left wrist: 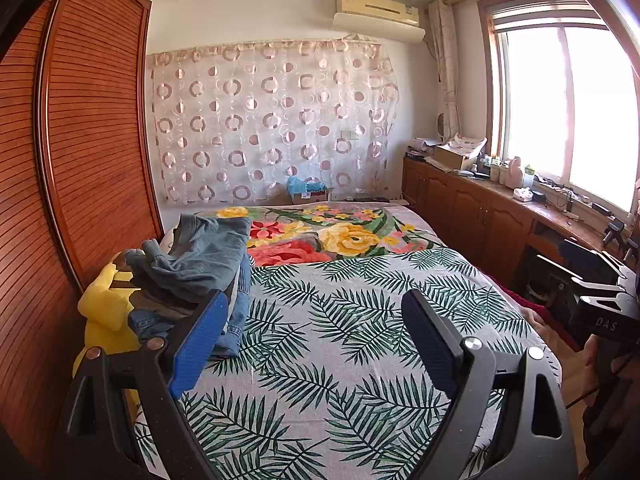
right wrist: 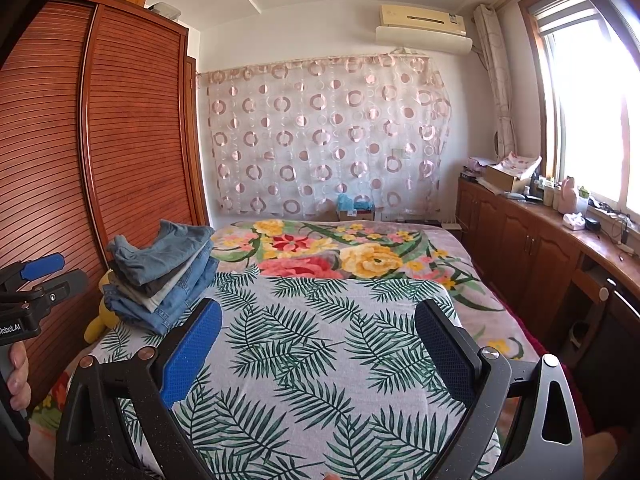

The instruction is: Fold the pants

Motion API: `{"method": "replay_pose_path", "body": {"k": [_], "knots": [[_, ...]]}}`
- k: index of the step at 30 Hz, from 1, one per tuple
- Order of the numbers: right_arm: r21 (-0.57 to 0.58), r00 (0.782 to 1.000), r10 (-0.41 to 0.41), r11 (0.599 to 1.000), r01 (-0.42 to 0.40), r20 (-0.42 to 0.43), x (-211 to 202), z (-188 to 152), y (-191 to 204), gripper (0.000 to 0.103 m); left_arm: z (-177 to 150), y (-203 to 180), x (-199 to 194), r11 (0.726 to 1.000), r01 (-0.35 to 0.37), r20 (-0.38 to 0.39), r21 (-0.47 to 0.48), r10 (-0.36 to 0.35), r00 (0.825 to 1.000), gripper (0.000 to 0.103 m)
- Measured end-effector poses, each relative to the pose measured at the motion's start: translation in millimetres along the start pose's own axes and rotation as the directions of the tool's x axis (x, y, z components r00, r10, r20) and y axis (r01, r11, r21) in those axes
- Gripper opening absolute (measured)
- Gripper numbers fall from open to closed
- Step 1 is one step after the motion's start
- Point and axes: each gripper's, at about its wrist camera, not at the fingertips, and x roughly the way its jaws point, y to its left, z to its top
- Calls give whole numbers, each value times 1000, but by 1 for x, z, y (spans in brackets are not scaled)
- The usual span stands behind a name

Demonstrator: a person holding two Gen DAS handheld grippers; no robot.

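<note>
Stack of folded pants [right wrist: 160, 280] sitting at the bed's [right wrist: 320, 360] left edge by the wardrobe [right wrist: 120, 140], left gripper [left wrist: 316, 336] fingers apart and empty, right gripper [right wrist: 320, 344] fingers apart too, cardboard box [right wrist: 506, 176] open on the counter [right wrist: 600, 248], contents unclear

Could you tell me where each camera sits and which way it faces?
Left wrist: on the left gripper, looking along its open fingers across the bed to the curtain; the right gripper shows at the right edge.
Right wrist: on the right gripper, open, facing the same way; the left gripper and a hand show at the left edge.
Shared: bed, pants pile, wardrobe, curtain, window.
</note>
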Motion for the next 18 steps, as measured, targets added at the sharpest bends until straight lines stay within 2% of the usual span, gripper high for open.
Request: {"method": "replay_pose_path", "body": {"k": [18], "knots": [[-1, 1000, -2, 1000, 2, -1, 0, -2, 1, 98, -2, 0, 0, 1000, 0, 3, -1, 0, 1000, 89]]}}
